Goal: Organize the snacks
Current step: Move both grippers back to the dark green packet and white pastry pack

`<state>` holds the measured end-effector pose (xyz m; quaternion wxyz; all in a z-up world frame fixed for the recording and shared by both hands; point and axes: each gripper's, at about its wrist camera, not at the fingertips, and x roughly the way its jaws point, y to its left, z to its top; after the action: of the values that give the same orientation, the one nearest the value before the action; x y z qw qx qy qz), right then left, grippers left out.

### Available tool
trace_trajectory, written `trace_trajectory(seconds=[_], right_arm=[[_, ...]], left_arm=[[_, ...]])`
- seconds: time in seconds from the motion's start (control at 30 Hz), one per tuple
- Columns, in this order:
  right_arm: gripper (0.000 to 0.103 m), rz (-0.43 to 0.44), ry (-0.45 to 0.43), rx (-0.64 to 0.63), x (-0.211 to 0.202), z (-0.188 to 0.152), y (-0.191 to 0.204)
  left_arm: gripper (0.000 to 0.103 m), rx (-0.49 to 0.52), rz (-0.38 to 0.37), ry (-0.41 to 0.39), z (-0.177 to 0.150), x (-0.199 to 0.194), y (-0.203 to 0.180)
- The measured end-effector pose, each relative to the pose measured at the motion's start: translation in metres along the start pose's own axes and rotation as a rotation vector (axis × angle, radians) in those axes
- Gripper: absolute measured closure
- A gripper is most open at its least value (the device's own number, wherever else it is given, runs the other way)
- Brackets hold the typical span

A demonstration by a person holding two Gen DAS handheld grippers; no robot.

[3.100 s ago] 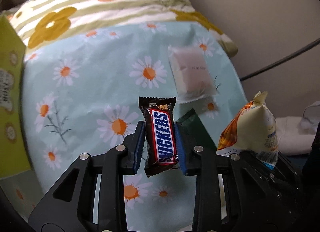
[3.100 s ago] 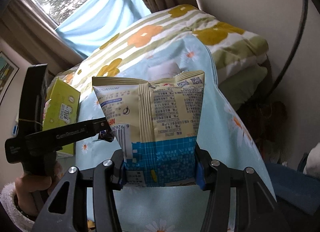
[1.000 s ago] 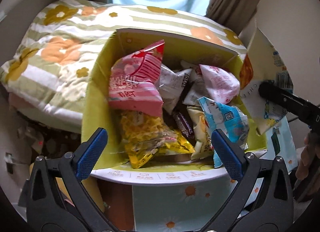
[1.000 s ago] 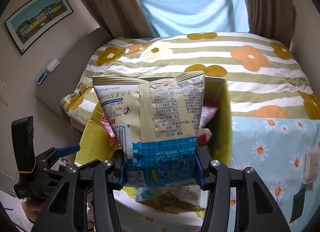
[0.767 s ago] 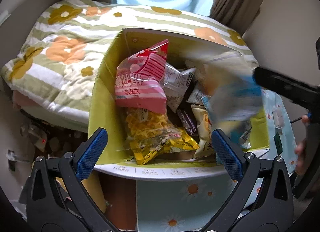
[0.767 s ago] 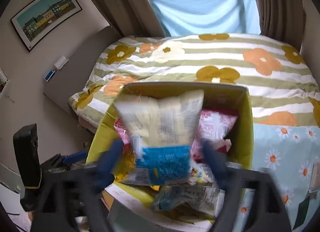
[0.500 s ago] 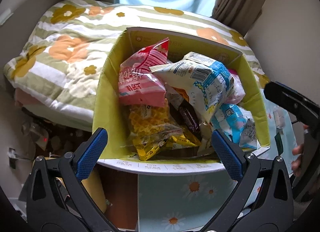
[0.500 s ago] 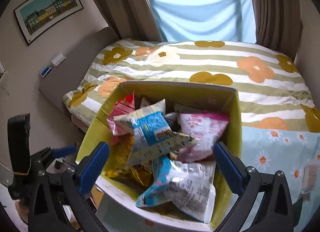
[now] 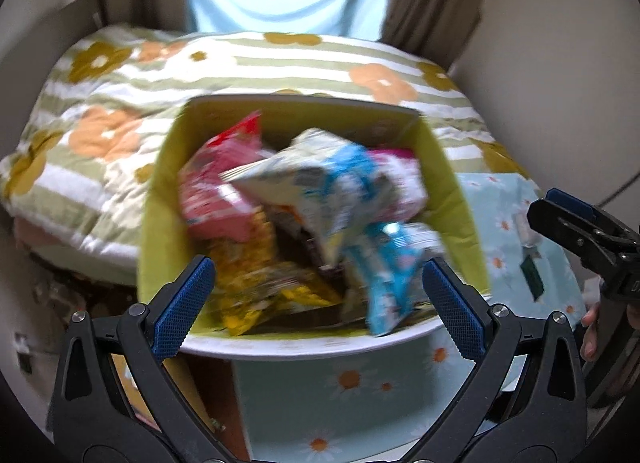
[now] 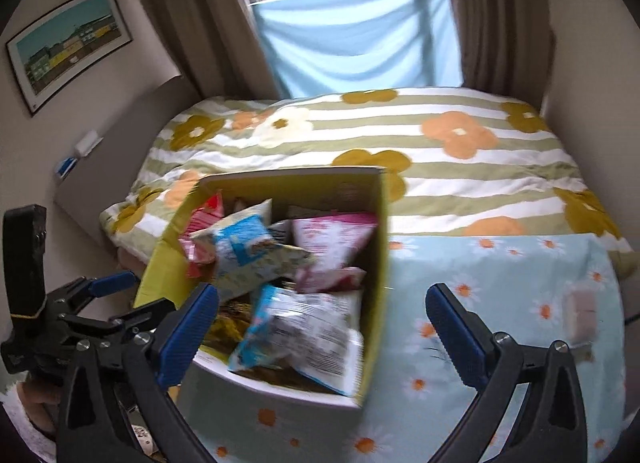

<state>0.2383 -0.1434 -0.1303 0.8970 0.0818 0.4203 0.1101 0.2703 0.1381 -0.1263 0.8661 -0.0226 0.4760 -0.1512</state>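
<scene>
A second ago my right gripper (image 10: 322,333) was clamped on the cream and blue snack bag (image 10: 250,253); that bag now lies inside the yellow box (image 10: 382,231), on top of the heap, and my right jaws stand wide apart with nothing between them. My left gripper (image 9: 318,303) is just as wide and just as empty — it hangs over the near rim of the box, and both views have pulled back from it a little, the left one blurred. In the box, the cream and blue bag leans across the middle; a red and pink bag (image 9: 214,187) is against the left wall, a white and pink bag (image 10: 334,237) sits toward the far right corner, a yellow packet (image 9: 256,291) lies at the near left, and a light blue and white bag (image 10: 304,333) rests against the near rim. The box stands on a daisy-print cloth (image 10: 500,283), with a striped flowered quilt (image 10: 440,167) beyond it. To the right of the box, on the cloth, a pale pinkish sachet (image 10: 582,311) lies well apart from it, and in the left view a small dark green packet (image 9: 532,277) shows nearer the box. From the left view my right gripper (image 9: 560,207) is seen at the right of the box, fingertips (image 9: 588,333) of the hand under it — the left gripper (image 10: 108,285) appears at the box's left in the right view.
</scene>
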Motion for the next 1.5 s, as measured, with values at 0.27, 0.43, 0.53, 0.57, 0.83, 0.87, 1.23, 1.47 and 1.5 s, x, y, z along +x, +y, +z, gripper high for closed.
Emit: trace_trajectory(seconds=[0.27,0.43,0.53,0.57,0.83,0.87,1.23,1.47,1.5], right_arm=[[0.000,-0.072,-0.047,0.038,-0.047,-0.007,-0.065],[0.000,-0.083,-0.053,0.028,-0.071,-0.011,-0.120],[0.000,-0.072,-0.034,0.009,-0.083,-0.010,-0.156],[0.000,-0.072,-0.029,0.005,-0.085,-0.010,-0.164],[0.000,-0.066,0.007,-0.030,-0.090,-0.006,-0.249],[0.000,-0.062,0.010,-0.027,-0.090,-0.006,-0.255],[0.000,-0.038,0.074,0.063,-0.057,-0.023,-0.324],[0.000,-0.049,0.116,0.085,-0.029,-0.034,-0.346],[0.000,-0.048,0.117,0.090,-0.027,-0.035,-0.348]], left_arm=[[0.000,0.094,-0.053,-0.008,0.005,0.007,-0.083],[0.000,0.101,-0.048,0.006,-0.002,0.024,-0.146],[0.001,0.077,-0.068,0.017,-0.008,0.037,-0.185],[0.000,0.071,-0.072,0.029,-0.011,0.044,-0.199],[0.000,0.026,-0.076,0.080,-0.037,0.093,-0.304],[0.001,0.014,-0.070,0.088,-0.041,0.102,-0.318],[0.001,-0.057,-0.030,0.188,-0.089,0.193,-0.406],[0.001,-0.041,0.045,0.195,-0.104,0.238,-0.424],[0.001,-0.036,0.052,0.204,-0.106,0.243,-0.426]])
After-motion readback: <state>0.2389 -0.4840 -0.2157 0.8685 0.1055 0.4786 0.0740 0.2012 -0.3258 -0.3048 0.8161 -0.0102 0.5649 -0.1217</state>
